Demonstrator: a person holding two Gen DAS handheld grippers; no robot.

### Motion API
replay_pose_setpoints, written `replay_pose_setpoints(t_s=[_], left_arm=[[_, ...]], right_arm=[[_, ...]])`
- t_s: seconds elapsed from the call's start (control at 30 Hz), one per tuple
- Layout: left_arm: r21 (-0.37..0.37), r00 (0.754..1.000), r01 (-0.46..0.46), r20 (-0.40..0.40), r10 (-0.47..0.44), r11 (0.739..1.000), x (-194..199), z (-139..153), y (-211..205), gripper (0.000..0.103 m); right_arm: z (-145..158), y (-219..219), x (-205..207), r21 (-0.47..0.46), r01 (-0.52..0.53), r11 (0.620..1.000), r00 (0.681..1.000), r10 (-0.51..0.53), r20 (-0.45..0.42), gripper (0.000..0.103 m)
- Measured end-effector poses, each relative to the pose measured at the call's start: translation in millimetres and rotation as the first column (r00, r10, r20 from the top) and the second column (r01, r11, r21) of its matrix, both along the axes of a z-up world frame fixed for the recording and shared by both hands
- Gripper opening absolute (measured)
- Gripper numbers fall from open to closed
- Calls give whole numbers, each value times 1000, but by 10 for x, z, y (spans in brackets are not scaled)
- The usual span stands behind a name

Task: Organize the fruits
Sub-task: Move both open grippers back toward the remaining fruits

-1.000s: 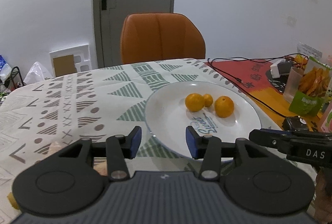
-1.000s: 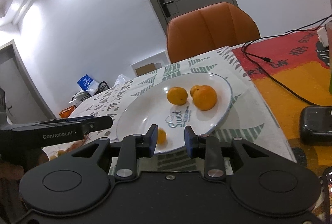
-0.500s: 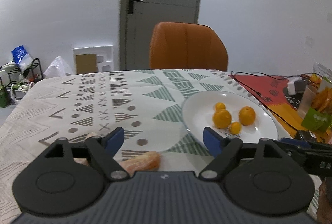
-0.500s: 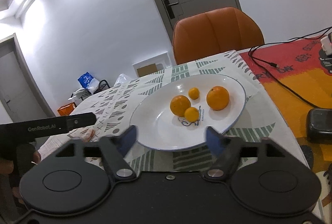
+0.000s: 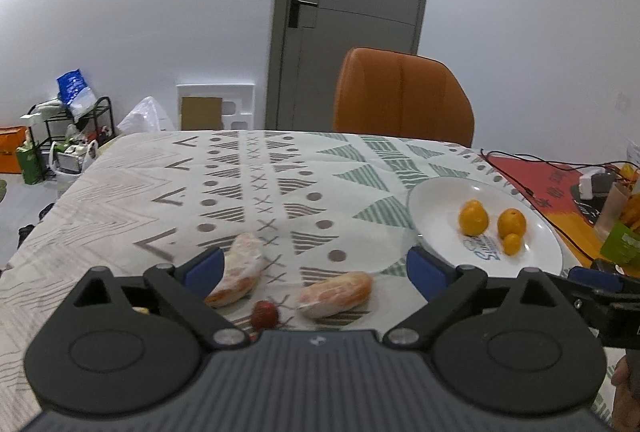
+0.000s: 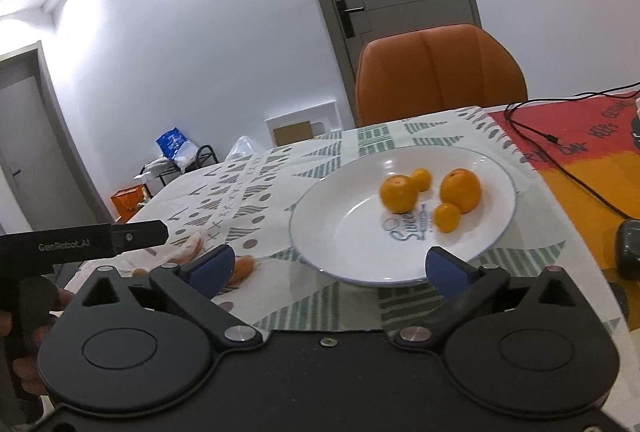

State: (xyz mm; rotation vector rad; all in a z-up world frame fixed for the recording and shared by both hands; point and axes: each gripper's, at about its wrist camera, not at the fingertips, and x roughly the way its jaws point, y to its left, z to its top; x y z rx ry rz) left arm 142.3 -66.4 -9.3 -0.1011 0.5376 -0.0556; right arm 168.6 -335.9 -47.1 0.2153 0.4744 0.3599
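1. The left gripper has its blue-padded jaws spread wide and holds nothing. It hangs low over the patterned tablecloth, with loose fruit lying in front of it.
2. The right gripper is likewise spread wide and empty, facing the near rim of the white plate.
3. Four orange citrus fruits sit on the plate: two larger ones and two small ones, clustered toward the far side beside the printed lettering.
4. Off the plate, on the cloth, lie two plastic-wrapped fruit pieces and a small red fruit just between them, close to the left gripper's body.
5. The step in hand looks like a pick from this loose group by the left gripper.
6. To do it well, choose one piece. The right-hand wrapped piece lies nearest the middle of the gap, so centre the gripper on it and come down until the pads flank its narrow width.
7. Close gently: the wrap looks slippery and the flesh soft, so a hard squeeze may bruise it.
8. Keep clear of the red fruit, which would probably roll if nudged.
9. Carry the piece to the open near half of the plate, away from the citrus.
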Motion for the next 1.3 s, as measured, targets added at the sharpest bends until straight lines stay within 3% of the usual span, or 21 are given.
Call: replay_pose_setpoints(t_s=[0.7,1.3], left_arm=[[-12,991,-134,-19,134,991,-205,-60,629,97],[-14,986,-154,-66,152,988,-269,-254,923,96]], right_arm=[[-36,556,40,-30,-108,994,994,108,-21,103],[-97,1018,81,-63,-212,975,976,207,-71,103]])
